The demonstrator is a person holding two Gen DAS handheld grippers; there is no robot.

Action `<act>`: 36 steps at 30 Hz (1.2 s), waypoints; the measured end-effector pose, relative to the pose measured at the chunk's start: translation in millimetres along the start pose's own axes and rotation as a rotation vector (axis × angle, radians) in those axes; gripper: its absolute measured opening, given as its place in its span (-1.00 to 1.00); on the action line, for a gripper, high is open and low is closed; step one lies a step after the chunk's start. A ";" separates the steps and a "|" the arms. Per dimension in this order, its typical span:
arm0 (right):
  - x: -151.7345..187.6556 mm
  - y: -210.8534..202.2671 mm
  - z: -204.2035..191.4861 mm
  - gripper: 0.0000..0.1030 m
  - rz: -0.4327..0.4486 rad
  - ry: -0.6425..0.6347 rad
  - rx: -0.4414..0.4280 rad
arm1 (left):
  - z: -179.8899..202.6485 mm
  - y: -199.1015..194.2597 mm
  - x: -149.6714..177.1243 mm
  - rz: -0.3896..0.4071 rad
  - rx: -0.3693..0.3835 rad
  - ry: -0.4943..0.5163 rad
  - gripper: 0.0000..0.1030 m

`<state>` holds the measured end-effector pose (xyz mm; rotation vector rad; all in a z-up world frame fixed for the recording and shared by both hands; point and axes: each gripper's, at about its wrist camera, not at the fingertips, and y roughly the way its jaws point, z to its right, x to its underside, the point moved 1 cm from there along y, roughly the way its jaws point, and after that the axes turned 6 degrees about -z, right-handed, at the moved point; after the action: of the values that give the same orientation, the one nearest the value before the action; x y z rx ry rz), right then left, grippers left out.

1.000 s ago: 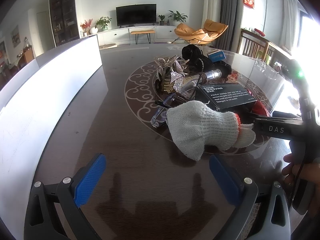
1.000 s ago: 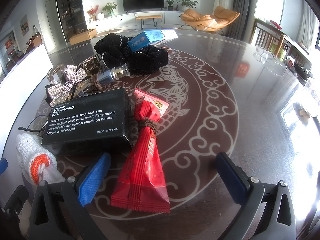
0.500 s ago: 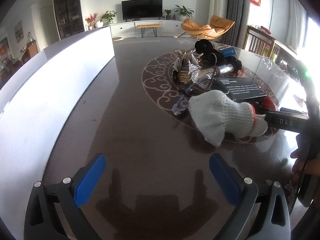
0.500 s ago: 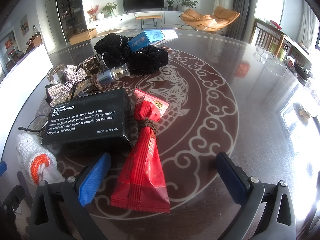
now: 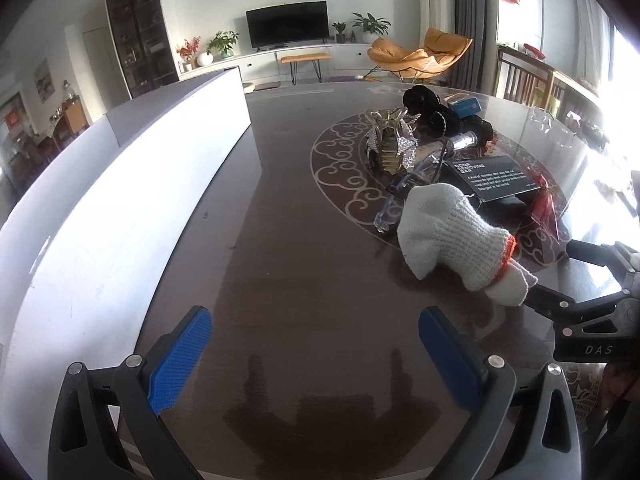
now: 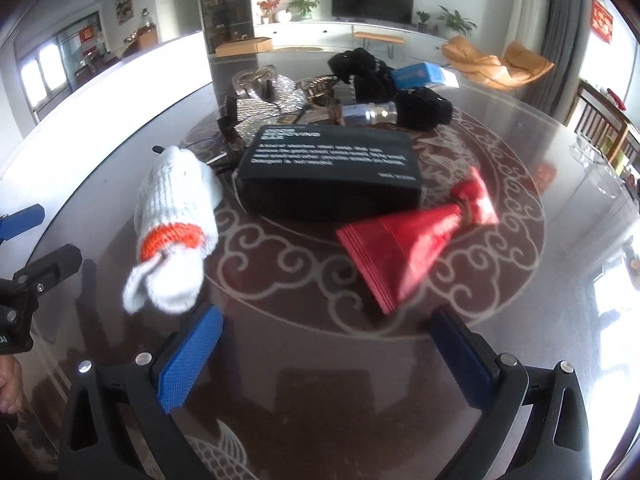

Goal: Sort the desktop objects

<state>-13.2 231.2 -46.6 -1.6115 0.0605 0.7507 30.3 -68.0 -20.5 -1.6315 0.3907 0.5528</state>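
Note:
A pile of objects lies on the dark round table (image 5: 280, 264). A white knit glove (image 5: 452, 236) (image 6: 172, 216) with an orange cuff lies nearest. Behind it sit a black box (image 6: 332, 164) (image 5: 494, 178) with white print, a red packet (image 6: 420, 240), a black fabric bundle (image 6: 384, 80) (image 5: 440, 116), a small bottle (image 6: 368, 114), a blue box (image 6: 418, 75) and a silver sparkly piece (image 5: 394, 144). My left gripper (image 5: 316, 348) is open, short of the glove, over bare table. My right gripper (image 6: 328, 352) is open, just in front of the glove and red packet.
A white panel (image 5: 132, 184) runs along the table's left side. The right gripper's black frame (image 5: 584, 320) and a person's hand (image 5: 618, 384) show at the right of the left wrist view. Chairs (image 6: 600, 128) stand beyond the far edge.
The left gripper has drawn back from the glove and pile. The right gripper has pulled back and turned left, so the glove now sits nearer its left finger. Both stay open.

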 end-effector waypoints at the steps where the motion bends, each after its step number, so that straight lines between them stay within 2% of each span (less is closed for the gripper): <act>1: 0.8 0.6 -0.3 1.00 -0.001 0.008 0.006 | 1.7 -1.0 -0.9 0.002 0.005 0.002 1.00; 14: 10.8 -5.0 7.4 1.00 0.010 0.035 0.026 | 38.9 -7.1 -26.8 0.011 0.039 0.031 1.00; 19: 11.9 -6.0 7.2 1.00 0.011 0.037 0.026 | 51.6 2.3 -43.2 -0.018 0.063 -0.003 1.00; 23: 12.1 -6.1 7.1 1.00 0.011 0.037 0.027 | 57.7 14.0 -62.6 -0.040 0.107 -0.077 1.00; 28: 12.0 -6.0 7.0 1.00 0.012 0.038 0.027 | 76.8 45.3 -76.2 -0.109 0.041 -0.089 1.00; 36: 11.8 -5.7 7.0 1.00 0.012 0.038 0.027 | 86.6 62.5 -60.9 -0.153 -0.019 -0.044 1.00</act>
<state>-4.4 243.2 -47.4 -1.6008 0.1080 0.7254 -65.4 5.3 -44.4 -1.6492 0.2259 0.4770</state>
